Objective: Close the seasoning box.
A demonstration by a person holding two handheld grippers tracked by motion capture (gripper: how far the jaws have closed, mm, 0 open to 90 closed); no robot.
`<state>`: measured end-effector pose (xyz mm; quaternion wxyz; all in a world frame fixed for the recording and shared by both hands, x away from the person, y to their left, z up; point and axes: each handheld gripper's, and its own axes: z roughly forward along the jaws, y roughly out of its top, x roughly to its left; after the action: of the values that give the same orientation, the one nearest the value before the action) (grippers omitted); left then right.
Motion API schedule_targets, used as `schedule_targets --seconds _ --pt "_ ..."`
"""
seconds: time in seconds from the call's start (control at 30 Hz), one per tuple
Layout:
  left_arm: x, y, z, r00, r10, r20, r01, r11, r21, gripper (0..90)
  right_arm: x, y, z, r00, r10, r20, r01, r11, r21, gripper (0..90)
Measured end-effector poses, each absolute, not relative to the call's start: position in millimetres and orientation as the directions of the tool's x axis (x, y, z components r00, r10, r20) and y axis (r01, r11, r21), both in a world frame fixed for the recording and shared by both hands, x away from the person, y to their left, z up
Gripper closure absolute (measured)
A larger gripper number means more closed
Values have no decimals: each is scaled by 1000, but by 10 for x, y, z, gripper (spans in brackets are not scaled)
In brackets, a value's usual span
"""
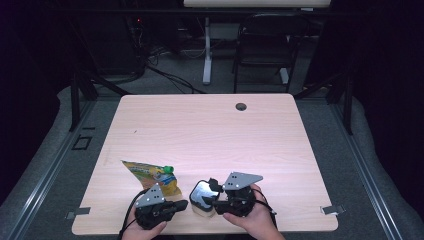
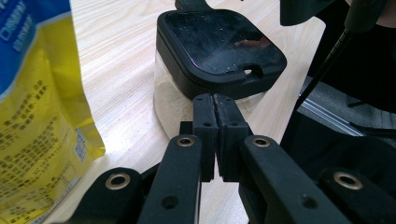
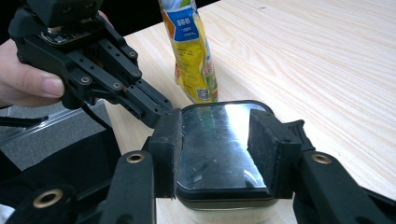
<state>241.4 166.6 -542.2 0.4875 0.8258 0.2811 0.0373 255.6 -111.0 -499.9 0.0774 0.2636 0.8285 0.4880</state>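
The pale wooden table [image 1: 210, 135] is seen from high above, looking forward and down. Each gripper view is taken low and very near. The clear square container with the glossy black lid [image 2: 219, 44] and the yellow printed pouch [image 3: 194, 56] are shared — from opposite sides.

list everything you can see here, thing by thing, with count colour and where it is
table: one, light wood, centre of the high view
container: one, clear with a black lid, near table edge, between the right tongs' pads
pouch: one, yellow and blue with a green cap, lying left of the container
chair: one, black, beyond the table
left tongs: one, black, shut, tips by the container's lid
right tongs: one, black, clamped on the lid's sides
hands: two, at the near edge
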Motion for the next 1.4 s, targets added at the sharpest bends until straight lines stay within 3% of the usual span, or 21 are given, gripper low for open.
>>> schedule_targets --seconds 0.67,1.4 --pt "2469 1957 -5198 829 503 -245 446 -332 831 777 2609 -1247 -4967 -819 555 147 382 336 861 550" --pt "2629 2529 -5009 801 537 -264 470 -291 834 744 2691 -1428 -4961 -781 603 159 409 302 861 549"
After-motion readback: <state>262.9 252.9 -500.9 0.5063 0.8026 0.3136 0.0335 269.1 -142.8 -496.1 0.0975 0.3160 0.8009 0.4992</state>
